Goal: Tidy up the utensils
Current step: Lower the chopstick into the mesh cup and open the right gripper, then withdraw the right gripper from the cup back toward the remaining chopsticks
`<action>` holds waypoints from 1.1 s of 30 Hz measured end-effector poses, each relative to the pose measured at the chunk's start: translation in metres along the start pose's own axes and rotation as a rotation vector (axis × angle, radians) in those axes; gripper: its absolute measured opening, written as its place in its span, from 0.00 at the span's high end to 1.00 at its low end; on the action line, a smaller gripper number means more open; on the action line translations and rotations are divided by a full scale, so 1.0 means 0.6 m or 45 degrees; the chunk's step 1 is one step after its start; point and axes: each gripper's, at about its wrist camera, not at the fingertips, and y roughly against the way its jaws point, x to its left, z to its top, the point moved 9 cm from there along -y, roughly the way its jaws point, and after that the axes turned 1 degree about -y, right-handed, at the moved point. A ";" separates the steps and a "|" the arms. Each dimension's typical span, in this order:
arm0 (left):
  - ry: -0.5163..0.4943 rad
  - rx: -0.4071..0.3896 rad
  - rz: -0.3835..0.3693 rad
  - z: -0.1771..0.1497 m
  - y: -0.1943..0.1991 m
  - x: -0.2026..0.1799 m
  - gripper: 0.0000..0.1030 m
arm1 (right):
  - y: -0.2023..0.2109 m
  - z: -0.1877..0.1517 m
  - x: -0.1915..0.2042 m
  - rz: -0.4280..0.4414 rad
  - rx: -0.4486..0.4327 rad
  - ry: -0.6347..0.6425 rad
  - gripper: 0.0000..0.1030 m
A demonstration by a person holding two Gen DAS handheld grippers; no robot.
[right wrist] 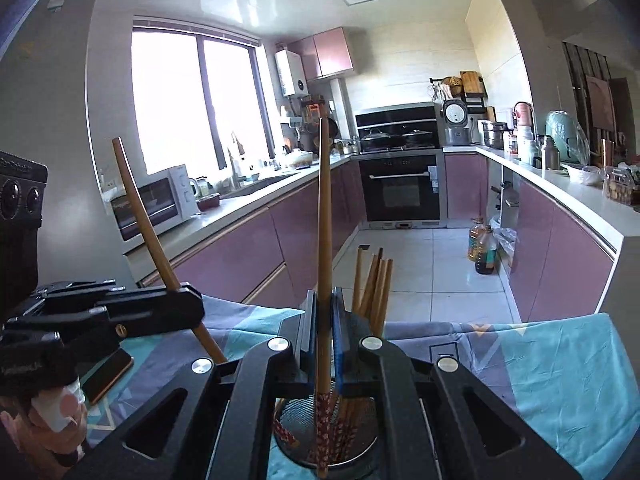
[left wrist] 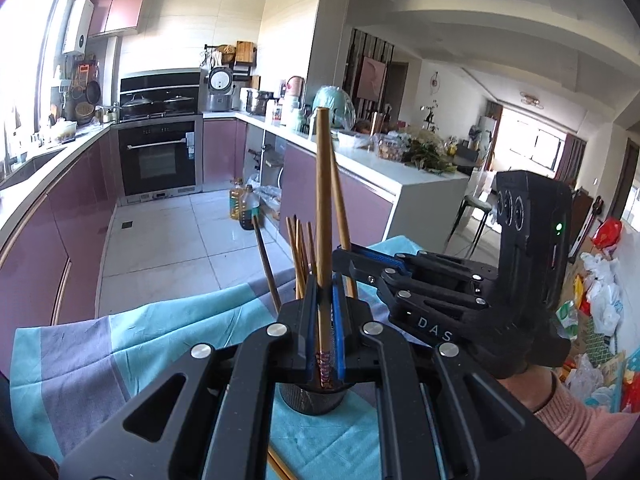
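On the teal-and-grey cloth (right wrist: 560,360) near a purple-cabinet kitchen (right wrist: 256,248), a mesh holder (right wrist: 328,436) stands with chopsticks inside. Left gripper (left wrist: 325,320) and right gripper (right wrist: 325,336) each pinch one chopstick (left wrist: 323,216) over it.

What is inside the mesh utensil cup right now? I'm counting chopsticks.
The mesh utensil cup holds a bundle of wooden chopsticks with patterned lower ends. The right claw covers much of the rim, so no exact count; the bottom is hidden.
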 end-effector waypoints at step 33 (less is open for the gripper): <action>0.080 0.276 -0.001 -0.078 -0.134 0.037 0.81 | -0.064 -0.119 -0.022 -0.024 0.310 -0.064 0.78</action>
